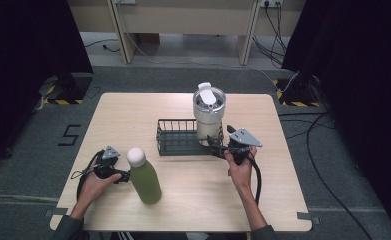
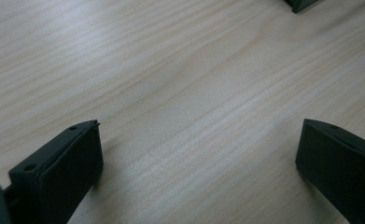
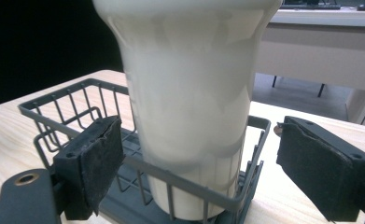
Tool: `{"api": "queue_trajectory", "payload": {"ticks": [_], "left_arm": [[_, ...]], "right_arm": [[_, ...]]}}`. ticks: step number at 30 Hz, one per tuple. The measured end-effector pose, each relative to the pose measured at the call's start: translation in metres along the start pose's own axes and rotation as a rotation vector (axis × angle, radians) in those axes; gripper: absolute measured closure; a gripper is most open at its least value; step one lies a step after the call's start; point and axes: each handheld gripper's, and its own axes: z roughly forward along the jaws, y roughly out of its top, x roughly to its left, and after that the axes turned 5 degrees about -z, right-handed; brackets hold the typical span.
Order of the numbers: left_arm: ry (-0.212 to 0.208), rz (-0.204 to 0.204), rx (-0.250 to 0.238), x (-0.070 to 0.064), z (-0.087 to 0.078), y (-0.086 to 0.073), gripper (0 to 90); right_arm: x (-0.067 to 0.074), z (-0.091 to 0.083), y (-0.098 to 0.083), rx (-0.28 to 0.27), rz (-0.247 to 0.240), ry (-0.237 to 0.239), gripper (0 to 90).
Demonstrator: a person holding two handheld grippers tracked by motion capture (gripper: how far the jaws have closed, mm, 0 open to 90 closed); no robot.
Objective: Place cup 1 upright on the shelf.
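Right claw point(image 3: 199, 140) stands wide apart, its two black jaws flanking the lower part of the white tumbler point(image 3: 189, 93) without pressing on it. The near rim of the dark wire basket point(image 3: 54, 109) runs between them. From the high view, this claw point(image 1: 218, 145) lies low at the basket's right end. The right hand point(image 1: 240, 162) grips it from behind, with the forearm coming up from the near edge of the tabletop point(image 1: 133, 115). The tumbler stands upright in the right end of the basket, its lid on.

The left claw point(image 2: 196, 135) is also spread open over bare wood, holding nothing. The left hand point(image 1: 95, 180) rests it low on the tabletop, pointing toward the green bottle point(image 1: 145, 180), which stands upright just beside it with a white cap.
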Motion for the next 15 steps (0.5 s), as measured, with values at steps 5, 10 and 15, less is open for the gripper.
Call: {"api": "queue_trajectory", "payload": {"ticks": [5, 10, 15], "left_arm": [[0.001, 0.0, 0.001, 0.0, 0.0, 0.0, 0.0], [0.0, 0.0, 0.0, 0.0, 0.0, 0.0, 0.0], [0.001, 0.0, 0.001, 0.0, 0.0, 0.0, 0.0]], "right_arm": [[0.003, -0.011, 0.0, -0.006, -0.015, -0.002, 14.8], [0.004, -0.022, -0.004, 0.001, -0.014, 0.004, 14.8], [0.006, -0.033, -0.009, 0.023, -0.034, 0.001, 14.9]]}}
